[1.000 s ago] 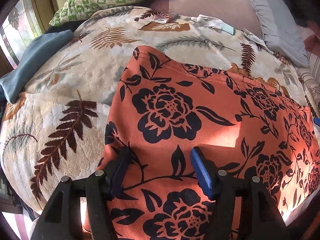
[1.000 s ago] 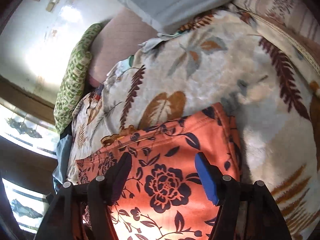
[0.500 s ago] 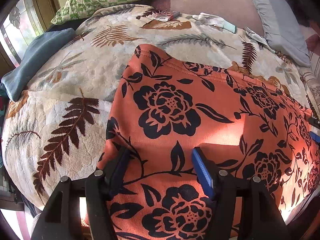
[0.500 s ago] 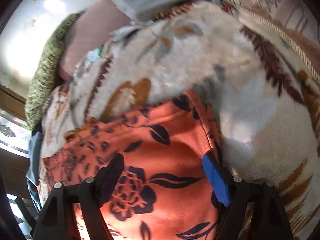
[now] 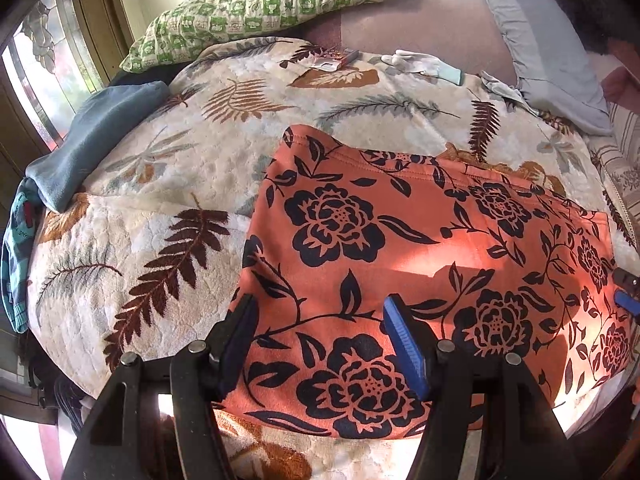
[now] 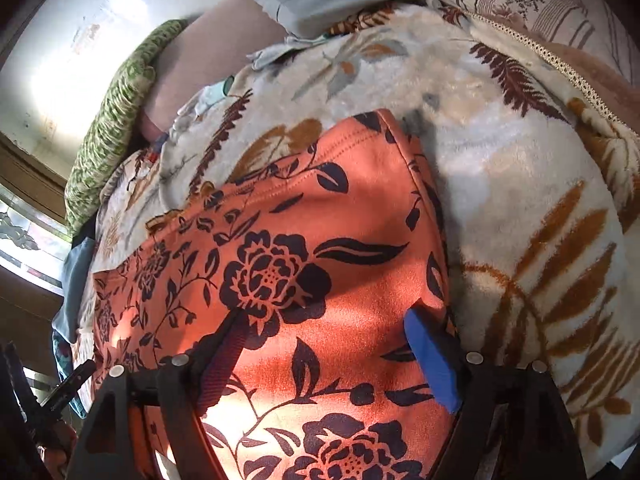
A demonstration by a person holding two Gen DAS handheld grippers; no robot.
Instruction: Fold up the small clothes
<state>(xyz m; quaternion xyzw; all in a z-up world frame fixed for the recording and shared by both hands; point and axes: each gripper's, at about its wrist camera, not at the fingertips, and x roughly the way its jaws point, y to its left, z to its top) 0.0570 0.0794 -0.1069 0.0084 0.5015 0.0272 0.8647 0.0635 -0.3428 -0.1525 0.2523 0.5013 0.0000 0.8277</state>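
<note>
orange floral garment point(image 5: 400, 248) flat on leaf-print blanket point(image 5: 160, 184) | left claw point(image 5: 320, 344) released above its 6 o'clock hem | right claw point(image 6: 328, 356) released, jaws just widened, over its 3 o'clock edge | bare blanket at 9 and 12 o'clock

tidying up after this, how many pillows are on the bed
2: a green checked pillow at the far left by the window, and a grey pillow at the far right. Others may lie outside the views.

Two close wrist views, steeply downward, sharing one orange floral garment point(image 5: 400, 248).

Blanket point(image 5: 168, 184) left of orange garment point(image 5: 400, 248) free; pillows point(image 5: 260, 4) behind.
</note>
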